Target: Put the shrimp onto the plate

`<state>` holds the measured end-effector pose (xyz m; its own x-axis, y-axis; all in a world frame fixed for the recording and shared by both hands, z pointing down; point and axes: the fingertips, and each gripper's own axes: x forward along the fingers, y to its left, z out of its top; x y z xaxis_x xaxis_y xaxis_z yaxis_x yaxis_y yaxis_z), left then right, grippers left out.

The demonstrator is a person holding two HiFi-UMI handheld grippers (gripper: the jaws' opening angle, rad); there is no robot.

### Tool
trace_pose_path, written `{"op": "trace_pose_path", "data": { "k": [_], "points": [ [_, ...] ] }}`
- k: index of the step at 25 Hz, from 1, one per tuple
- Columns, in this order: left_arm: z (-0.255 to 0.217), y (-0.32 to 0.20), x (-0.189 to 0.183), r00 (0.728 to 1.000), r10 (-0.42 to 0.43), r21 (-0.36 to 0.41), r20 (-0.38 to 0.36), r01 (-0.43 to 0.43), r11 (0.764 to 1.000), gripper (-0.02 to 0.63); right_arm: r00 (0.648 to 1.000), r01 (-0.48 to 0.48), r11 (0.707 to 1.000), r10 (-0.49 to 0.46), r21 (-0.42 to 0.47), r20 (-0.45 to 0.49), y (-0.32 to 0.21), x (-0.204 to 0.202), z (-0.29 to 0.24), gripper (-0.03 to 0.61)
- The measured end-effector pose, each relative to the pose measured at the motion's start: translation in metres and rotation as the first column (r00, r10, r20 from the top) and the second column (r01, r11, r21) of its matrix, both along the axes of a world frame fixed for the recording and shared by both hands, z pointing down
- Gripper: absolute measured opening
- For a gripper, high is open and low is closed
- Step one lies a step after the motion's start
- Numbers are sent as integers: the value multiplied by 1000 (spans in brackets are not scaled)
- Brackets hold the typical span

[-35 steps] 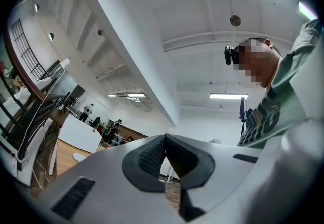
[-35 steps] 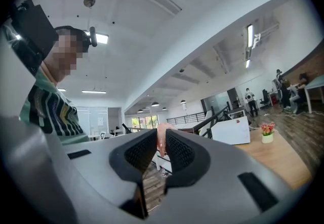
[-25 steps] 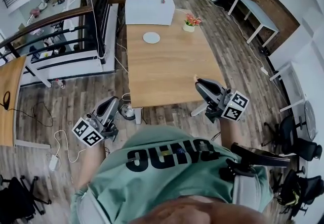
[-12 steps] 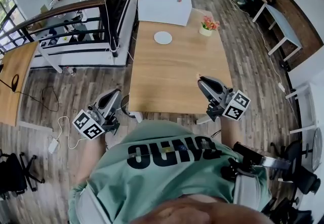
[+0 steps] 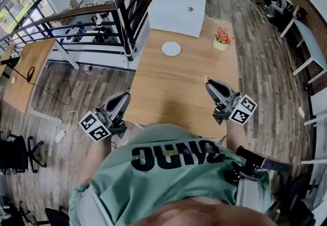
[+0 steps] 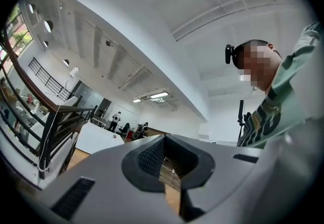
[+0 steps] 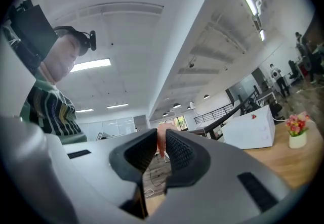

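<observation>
Gripping the shrimp, plate far ahead

The jaws of my right gripper (image 5: pixel 209 84) are clenching the pink shrimp (image 7: pixel 161 138), so it is hanging clear of the counter (image 5: pixel 173 87). My left gripper (image 5: pixel 125 97) is idling beside the near edge, jaws slightly parted, empty. The plate (image 5: pixel 171 49) is sitting well apart, toward the far end.

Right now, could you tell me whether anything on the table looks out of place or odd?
Nothing stands out: the plate lies flat and empty on the table, the flower pot stands upright, and nothing is spilled. The shrimp is in the right gripper.
</observation>
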<state>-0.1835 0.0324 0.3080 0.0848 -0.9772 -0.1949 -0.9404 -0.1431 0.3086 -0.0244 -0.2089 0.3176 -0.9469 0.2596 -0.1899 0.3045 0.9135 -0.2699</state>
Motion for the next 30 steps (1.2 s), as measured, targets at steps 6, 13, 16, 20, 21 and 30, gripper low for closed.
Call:
{"op": "trace_pose_path", "data": {
  "k": [6,13,16,20,21,30],
  "points": [
    [-2,-41,11,1000,-22,-52,13,23,998,5,999,31,998,-31,-59,13,-47,-3,18,57],
    [12,-52,-17,999,-18,-65,-33,15,998,5,1000,14,997,-14,-76,-9,-59,-23,31,57],
    [13,-42,-45,999,17,-43,-51,-19,999,5,999,-16,998,14,-57,-32,-43,-43,24,57],
    [14,-33,-99,994,85,4,-65,-85,996,5,995,-79,997,78,-12,-54,-20,-80,12,57],
    [14,-35,-114,993,100,13,-63,-99,995,5,994,-96,995,96,-11,-54,-18,-90,10,57],
    [8,-29,-235,984,170,93,-46,-165,982,5,981,-105,993,113,56,-160,27,-203,-3,57]
  ]
}}
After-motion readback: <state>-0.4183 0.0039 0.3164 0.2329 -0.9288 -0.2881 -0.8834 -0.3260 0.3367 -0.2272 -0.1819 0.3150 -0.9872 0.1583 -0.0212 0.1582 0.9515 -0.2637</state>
